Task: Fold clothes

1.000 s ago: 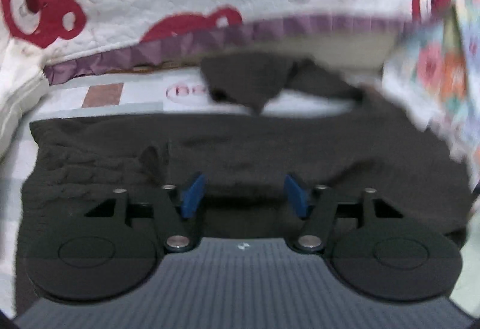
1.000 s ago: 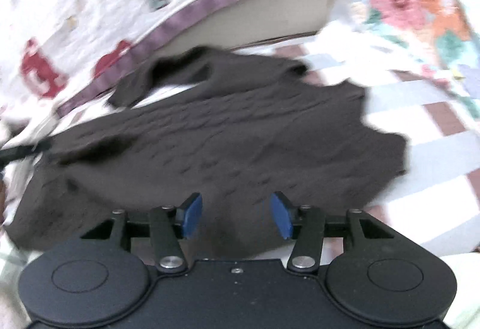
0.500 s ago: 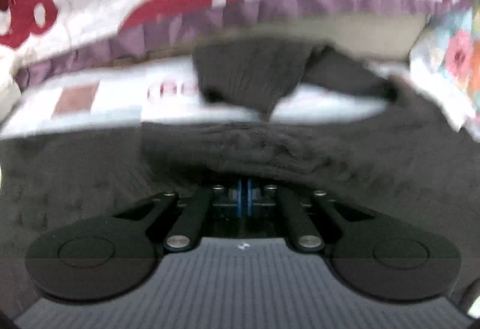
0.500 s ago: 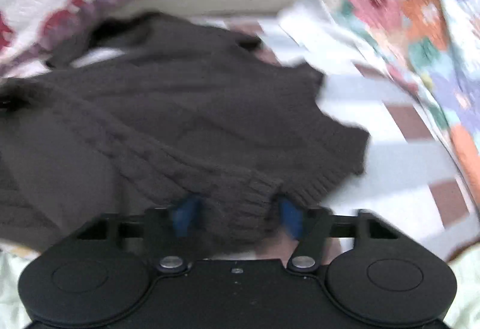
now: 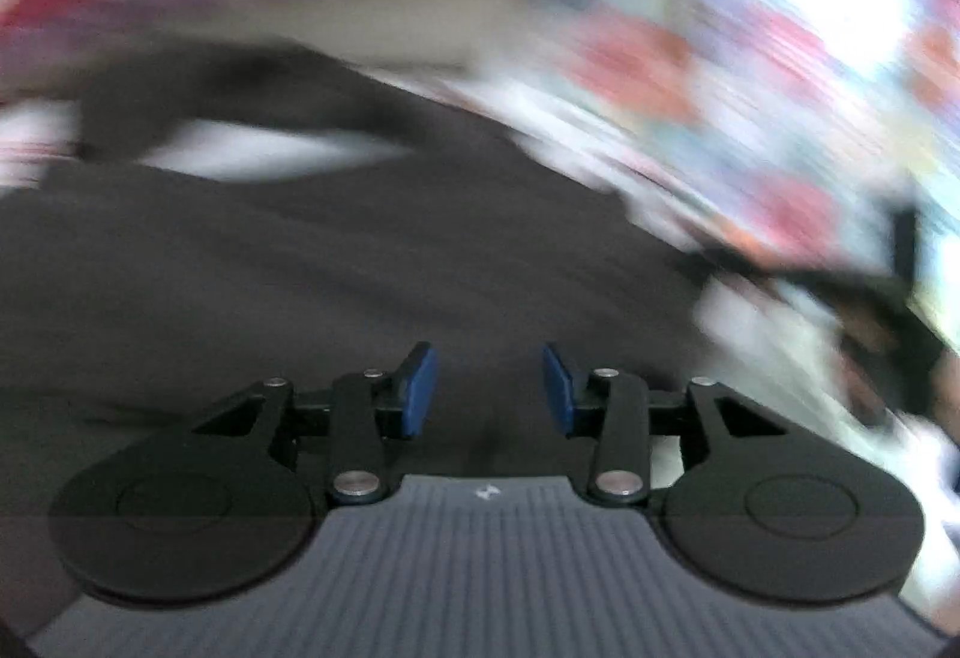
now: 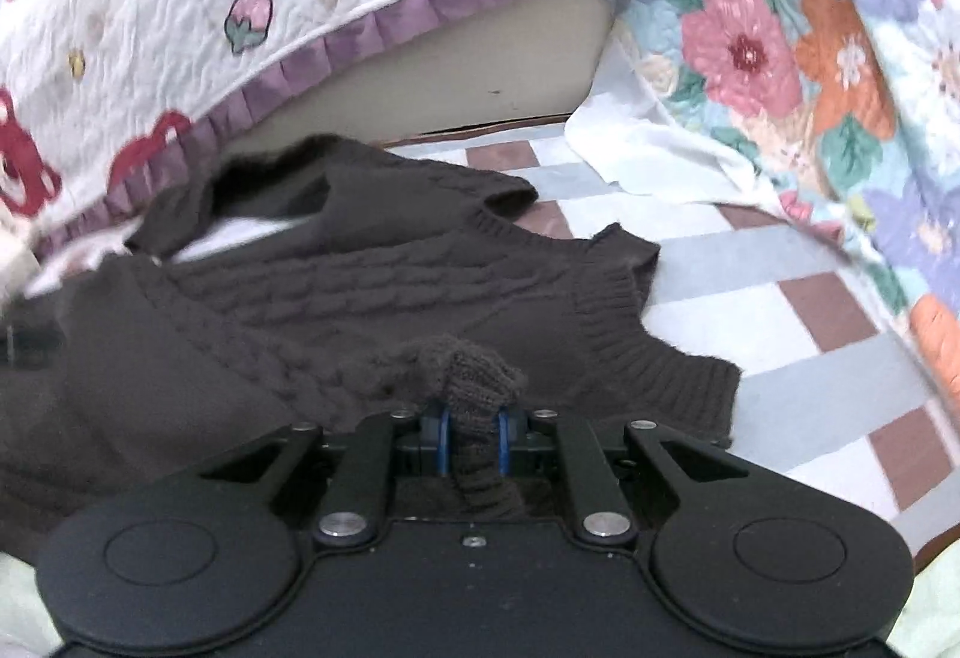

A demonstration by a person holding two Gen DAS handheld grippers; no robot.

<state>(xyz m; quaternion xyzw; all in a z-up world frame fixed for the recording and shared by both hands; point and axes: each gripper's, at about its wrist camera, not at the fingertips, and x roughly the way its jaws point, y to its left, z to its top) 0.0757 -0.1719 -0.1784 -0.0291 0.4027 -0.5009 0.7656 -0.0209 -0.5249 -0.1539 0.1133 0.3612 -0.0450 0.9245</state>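
Right gripper point(image 6: 471, 436) is pinched on a bunched fold of the dark brown knit sweater point(image 6: 372, 292), its blue pads point(image 6: 443, 439) pressing the ribbed cloth from both sides; its jaws have just been closing and now stand only a narrow gap apart, filled by that fold. A small hump of knit rises just ahead of the fingers. Beyond it the sweater lies spread on a checked sheet point(image 6: 798, 262) of pale blue, white and brown squares, its ribbed hem toward the right and one part folded over near the far edge. Behind it a white quilt point(image 6: 198, 16) with red bear prints and a purple frill hangs down, and a floral quilt point(image 6: 810, 58) fills the right side. Left gripper point(image 5: 489, 397) shows in a heavily blurred view: its jaws have just been opening and stand partly apart, with nothing between the blue pads point(image 5: 418, 394). It hangs over the sweater point(image 5: 300, 262), which fills the lower left of that view as a dark mass; whether it touches the cloth cannot be told. Smeared floral colours point(image 5: 720, 76) lie to the right.
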